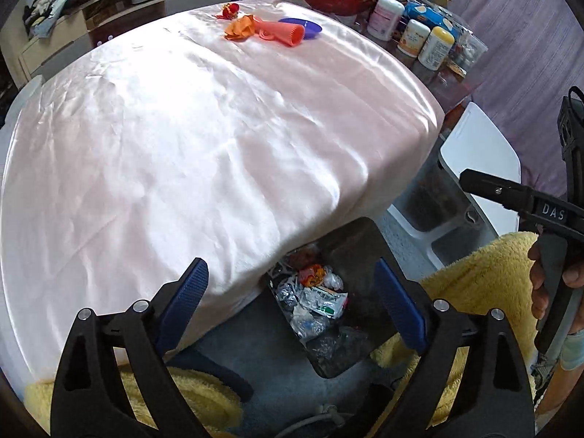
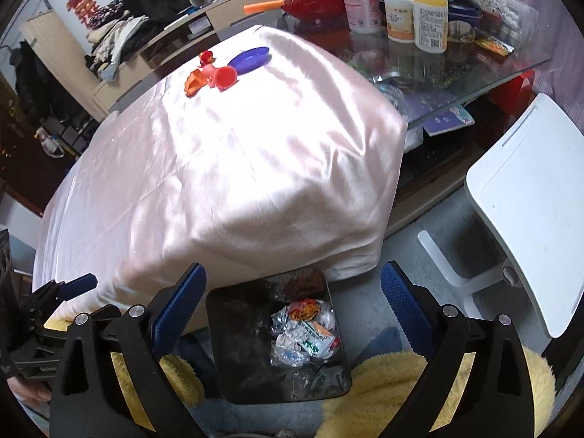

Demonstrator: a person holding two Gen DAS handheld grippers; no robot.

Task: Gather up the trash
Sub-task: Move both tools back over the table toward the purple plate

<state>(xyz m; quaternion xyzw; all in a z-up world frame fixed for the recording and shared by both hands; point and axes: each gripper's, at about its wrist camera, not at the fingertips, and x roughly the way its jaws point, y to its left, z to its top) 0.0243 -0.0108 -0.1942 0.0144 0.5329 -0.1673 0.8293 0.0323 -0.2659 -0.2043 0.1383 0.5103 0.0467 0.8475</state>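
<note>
My left claw point(image 1: 292, 292) stands wide apart with nothing between its blue pads point(image 1: 189, 292); my right claw point(image 2: 295, 295) is spread just as wide and equally empty. Both point steeply down at the black bin point(image 2: 226, 346) on the floor, right below and between my fingers. Crumpled wrappers point(image 2: 306, 332) lie inside it. The pink cloth point(image 1: 182, 138) over the table lies ahead of me, its corner hanging just above the bin. At its far end, well beyond my reach, sit an orange scrap point(image 1: 241, 29), a red wrapper point(image 1: 229, 10), a coral cup point(image 1: 288, 33) and a purple dish point(image 1: 306, 26).
</note>
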